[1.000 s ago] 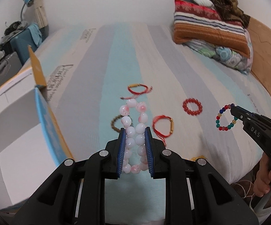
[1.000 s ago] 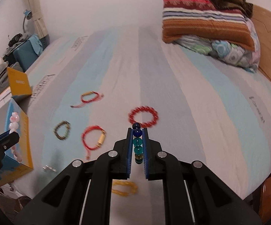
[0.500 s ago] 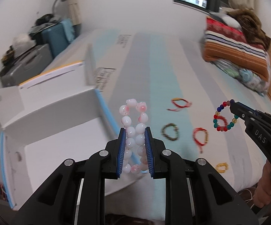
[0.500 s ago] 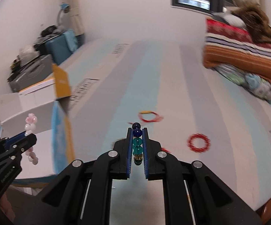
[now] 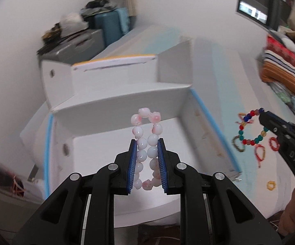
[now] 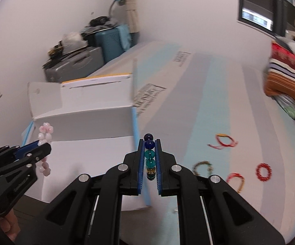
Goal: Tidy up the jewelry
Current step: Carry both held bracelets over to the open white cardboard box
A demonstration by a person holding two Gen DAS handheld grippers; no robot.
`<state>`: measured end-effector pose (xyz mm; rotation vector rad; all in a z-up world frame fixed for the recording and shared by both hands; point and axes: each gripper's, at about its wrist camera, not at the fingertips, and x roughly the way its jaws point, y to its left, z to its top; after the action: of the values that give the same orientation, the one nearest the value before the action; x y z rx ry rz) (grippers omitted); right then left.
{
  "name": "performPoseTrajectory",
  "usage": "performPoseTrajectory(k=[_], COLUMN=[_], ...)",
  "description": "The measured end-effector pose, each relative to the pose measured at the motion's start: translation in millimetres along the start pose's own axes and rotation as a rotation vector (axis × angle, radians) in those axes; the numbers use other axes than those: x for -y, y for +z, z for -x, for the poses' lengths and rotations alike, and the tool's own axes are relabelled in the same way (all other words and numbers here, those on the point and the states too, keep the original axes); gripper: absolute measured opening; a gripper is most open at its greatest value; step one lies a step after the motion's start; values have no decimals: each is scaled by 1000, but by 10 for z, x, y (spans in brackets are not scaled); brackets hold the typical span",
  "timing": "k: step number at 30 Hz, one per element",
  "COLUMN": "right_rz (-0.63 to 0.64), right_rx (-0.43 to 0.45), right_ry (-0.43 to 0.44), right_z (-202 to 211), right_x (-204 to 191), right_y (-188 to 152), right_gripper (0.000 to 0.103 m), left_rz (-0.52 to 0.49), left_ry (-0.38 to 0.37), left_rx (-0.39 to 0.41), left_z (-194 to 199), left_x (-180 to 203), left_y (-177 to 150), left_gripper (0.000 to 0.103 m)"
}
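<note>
My left gripper (image 5: 147,143) is shut on a pink-and-white bead bracelet (image 5: 146,134) and holds it above the open white box (image 5: 180,106). My right gripper (image 6: 149,143) is shut on a multicoloured bead bracelet (image 6: 149,157), seen edge-on, just right of the box (image 6: 86,120). In the left wrist view the right gripper (image 5: 264,116) and its bracelet (image 5: 249,128) hang to the right of the box. In the right wrist view the left gripper (image 6: 43,147) is at the left over the box. Several bracelets lie on the bed: red bead (image 6: 263,172), red string (image 6: 225,143), brown bead (image 6: 202,167).
The box stands at the bed's (image 6: 219,102) left edge with its flaps up. Suitcases (image 6: 74,65) and clutter stand by the wall behind it. Folded striped blankets (image 6: 286,77) lie at the bed's far right. A small yellow ring (image 5: 271,185) lies near the bed's front edge.
Both grippers have swung left from over the bed towards the white box, each keeping its bracelet. The box now fills the middle of the left wrist view.
</note>
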<state>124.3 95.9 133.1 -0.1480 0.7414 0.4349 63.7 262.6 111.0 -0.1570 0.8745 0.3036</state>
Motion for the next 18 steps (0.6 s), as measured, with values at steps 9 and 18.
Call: performPoseTrajectory(k=[9,18], right_rz=[85,142], right_rx=[-78,-211], right_ry=[77,80], right_z=[-385,-937], right_x=[-621,-880], right_y=[-42,-210], right_gripper=[9,9], left_rz=[76,118], left_ry=[45,19], left_rx=[-100,-220], left_z=[-298,-666], left_x=[-477,-668], left_y=[-176,-261], left_gripper=[20,20])
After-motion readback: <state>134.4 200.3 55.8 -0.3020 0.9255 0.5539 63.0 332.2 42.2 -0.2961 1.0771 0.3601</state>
